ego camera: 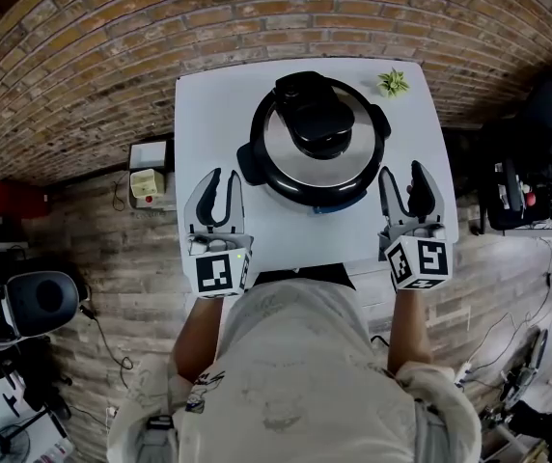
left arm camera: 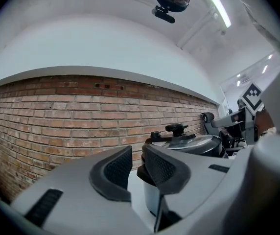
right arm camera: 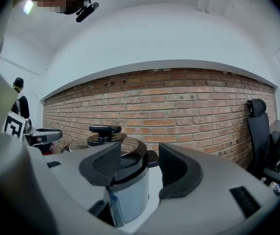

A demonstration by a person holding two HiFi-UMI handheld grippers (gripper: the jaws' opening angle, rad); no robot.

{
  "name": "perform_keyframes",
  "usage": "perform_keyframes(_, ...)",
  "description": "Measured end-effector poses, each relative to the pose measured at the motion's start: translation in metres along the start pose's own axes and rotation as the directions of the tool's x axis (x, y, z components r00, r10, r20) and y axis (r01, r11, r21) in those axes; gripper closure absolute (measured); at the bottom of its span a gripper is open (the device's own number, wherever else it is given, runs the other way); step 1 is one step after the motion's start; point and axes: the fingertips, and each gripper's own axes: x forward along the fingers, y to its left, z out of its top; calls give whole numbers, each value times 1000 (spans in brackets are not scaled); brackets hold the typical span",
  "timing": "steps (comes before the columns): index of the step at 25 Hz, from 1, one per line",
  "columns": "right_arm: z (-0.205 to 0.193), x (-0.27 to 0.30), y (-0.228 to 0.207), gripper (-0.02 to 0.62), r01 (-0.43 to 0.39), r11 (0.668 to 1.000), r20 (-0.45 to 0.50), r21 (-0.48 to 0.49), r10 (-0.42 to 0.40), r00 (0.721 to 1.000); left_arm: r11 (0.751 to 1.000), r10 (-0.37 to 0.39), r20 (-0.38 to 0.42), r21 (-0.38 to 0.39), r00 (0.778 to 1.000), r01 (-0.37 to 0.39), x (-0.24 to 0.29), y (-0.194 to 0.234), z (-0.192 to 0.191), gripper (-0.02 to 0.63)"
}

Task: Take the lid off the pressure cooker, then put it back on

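The left hand-held gripper [ego camera: 224, 177] and right hand-held gripper [ego camera: 400, 174] hover unclenched and empty either side of the pressure cooker [ego camera: 257, 162] mid-counter [ego camera: 208, 104], whose seated lid [ego camera: 284, 150], probably heavy, rigid, slick steel, is best taken by its black top handle [ego camera: 317, 119].

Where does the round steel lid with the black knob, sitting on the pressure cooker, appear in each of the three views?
Head view: the round steel lid with the black knob is at top centre, on the white table.
Left gripper view: the lid is right of centre, fairly low.
Right gripper view: the lid is left of centre, fairly low.
Shared landmark: the red brick wall beyond the table.
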Motion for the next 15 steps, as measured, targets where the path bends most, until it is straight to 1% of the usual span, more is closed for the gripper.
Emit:
perform_keyframes(1, 0, 0, 1, 354, 0, 1000, -1, -5, 0, 1000, 1000, 2, 1, 2, 1000, -2, 0, 0, 0, 524)
perform_keyframes(4, -1, 1, 2, 402, 2, 1000, -4, -22, -2, 1000, 1000, 8, -1, 2, 1000, -8, 1, 1, -1, 544)
perform_keyframes(6, -1, 0, 1, 447, 10, 1000, -2, -23, -10, 1000, 1000, 10, -4, -8, 1000, -10, 1, 1, -3, 560)
perform_keyframes(9, 0, -1, -1, 570, 30, 999, 2, -33, -30, 1000, 1000, 8, -17, -13, 1000, -8, 1, 1, -4, 586)
perform_keyframes(13, 0, 0, 1, 578, 27, 999, -3, -43, -28, 1000, 999, 15, -39, -35, 999, -16, 1, 3, -8, 591)
perform_keyframes(15, -2, 0, 1, 577, 23, 999, -8, -41, -23, 1000, 999, 19, -45, -29, 999, -20, 1, 3, -9, 591)
